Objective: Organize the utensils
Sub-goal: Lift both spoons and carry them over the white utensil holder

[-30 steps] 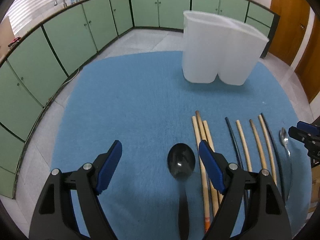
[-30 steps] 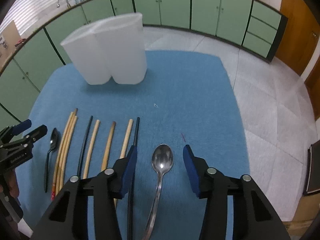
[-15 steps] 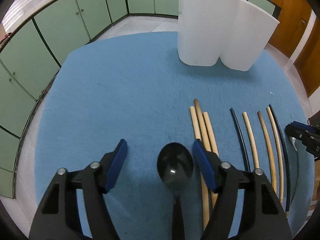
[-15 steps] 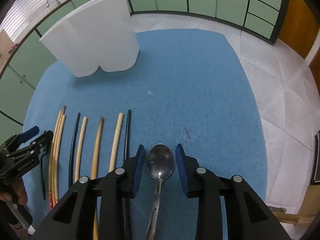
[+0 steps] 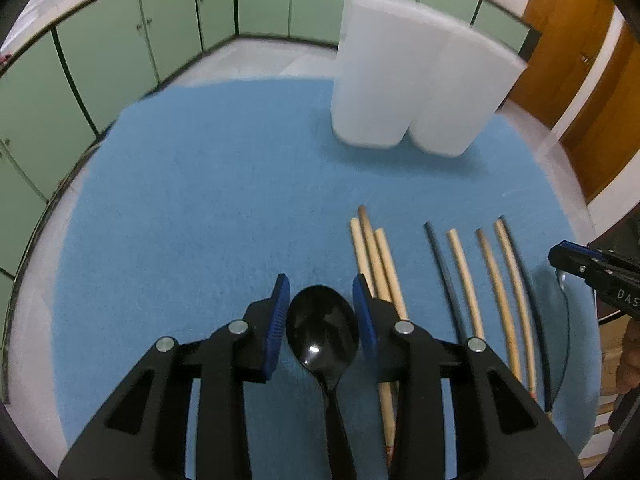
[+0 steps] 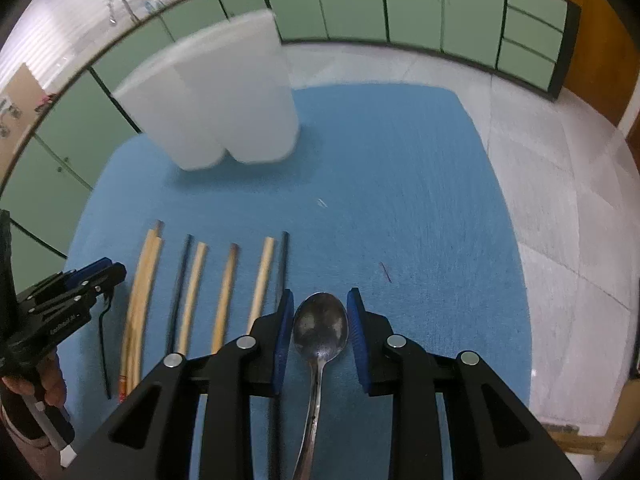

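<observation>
My left gripper (image 5: 322,300) is shut on a black spoon (image 5: 322,330), its blue pads against the bowl's sides. My right gripper (image 6: 320,312) is shut on a metal spoon (image 6: 320,330) in the same way. Both spoons seem slightly lifted off the blue mat (image 5: 200,208). Several wooden and black chopsticks (image 5: 460,272) lie in a row on the mat between the grippers; they also show in the right wrist view (image 6: 224,284). A white two-compartment holder (image 5: 416,84) stands at the far side of the mat, also in the right wrist view (image 6: 224,96).
Green cabinets (image 5: 120,48) line the far wall. A wooden door (image 5: 592,80) is at the right. Pale floor tiles (image 6: 560,200) lie beyond the mat's right edge. The other gripper shows at the edge of each view, left (image 6: 68,304) and right (image 5: 592,276).
Both grippers have closed from wide open onto their spoons' bowls. Both views have tilted up and back a little, with the spoons held between the pads.
</observation>
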Tool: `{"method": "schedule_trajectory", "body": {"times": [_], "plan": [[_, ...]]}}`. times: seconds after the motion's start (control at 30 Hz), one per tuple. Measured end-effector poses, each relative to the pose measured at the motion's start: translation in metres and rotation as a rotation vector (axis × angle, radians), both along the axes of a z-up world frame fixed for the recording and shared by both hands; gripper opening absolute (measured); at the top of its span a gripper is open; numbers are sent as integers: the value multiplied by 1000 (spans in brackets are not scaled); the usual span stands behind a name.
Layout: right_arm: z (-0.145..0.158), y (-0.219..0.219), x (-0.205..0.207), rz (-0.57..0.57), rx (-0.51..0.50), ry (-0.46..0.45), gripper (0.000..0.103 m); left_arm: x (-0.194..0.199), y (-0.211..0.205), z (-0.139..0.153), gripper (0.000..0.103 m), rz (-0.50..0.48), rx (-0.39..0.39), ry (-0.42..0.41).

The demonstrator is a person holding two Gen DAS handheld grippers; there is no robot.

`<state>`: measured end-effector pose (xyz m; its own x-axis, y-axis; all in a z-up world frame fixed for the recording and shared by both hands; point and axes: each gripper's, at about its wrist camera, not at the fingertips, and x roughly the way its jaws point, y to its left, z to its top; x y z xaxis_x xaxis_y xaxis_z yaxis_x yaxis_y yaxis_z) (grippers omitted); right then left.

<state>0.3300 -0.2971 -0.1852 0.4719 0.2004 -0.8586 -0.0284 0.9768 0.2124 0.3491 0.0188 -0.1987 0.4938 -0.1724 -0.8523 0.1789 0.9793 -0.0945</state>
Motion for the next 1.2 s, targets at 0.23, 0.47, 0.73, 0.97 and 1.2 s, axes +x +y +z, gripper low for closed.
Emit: {"method": "schedule_trajectory", "body": {"times": [0.23, 0.47, 0.73, 0.97, 1.2], "plan": [[31, 8, -25, 36, -16, -193, 27, -28, 15, 32, 31, 33, -69, -212], [42, 17, -32, 30, -40, -273, 27, -43, 10, 45, 31, 44, -51, -303], [69, 16, -32, 19, -35, -360, 27, -49, 5, 70, 31, 55, -52, -388], [87, 14, -32, 18, -25, -427, 27, -50, 3, 83, 30, 50, -55, -436], [116, 11, -24, 28, -28, -502, 27, -40, 0, 114, 30, 41, -72, -510]]}}
